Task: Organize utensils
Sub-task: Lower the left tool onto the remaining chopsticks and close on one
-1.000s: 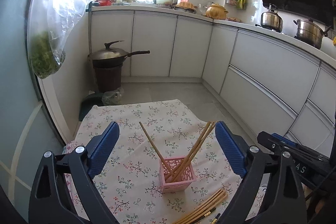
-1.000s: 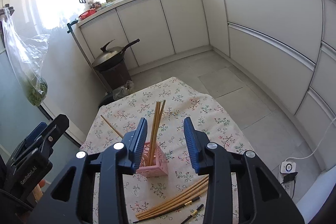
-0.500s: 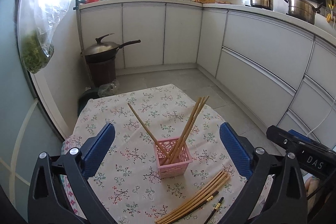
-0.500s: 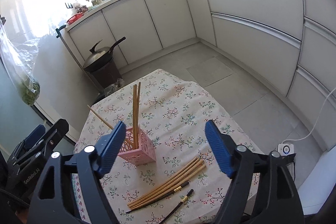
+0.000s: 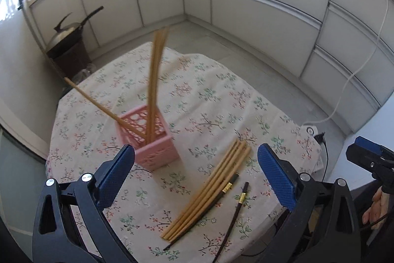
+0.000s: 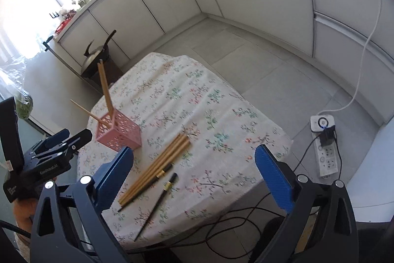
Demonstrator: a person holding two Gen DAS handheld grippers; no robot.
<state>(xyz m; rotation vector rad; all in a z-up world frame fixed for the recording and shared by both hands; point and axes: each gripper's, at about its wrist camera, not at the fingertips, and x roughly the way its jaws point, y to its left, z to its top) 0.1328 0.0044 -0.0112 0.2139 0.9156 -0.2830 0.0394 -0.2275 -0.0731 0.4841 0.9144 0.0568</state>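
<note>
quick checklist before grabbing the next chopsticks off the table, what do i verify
1. Right gripper empty: ok, jaws opening, nothing between them.
2. Left gripper open and empty: ok.
3. Pink basket upright with room inside: ok, a few chopsticks lean in it.
4. Wooden chopsticks reachable: ok, bundled flat on the tablecloth beside the basket.
5. Dark chopsticks clear of the bundle: not ok, one lies against it, the other apart.
6. Pick without dragging neighbours: cannot tell, the sticks touch.
</note>
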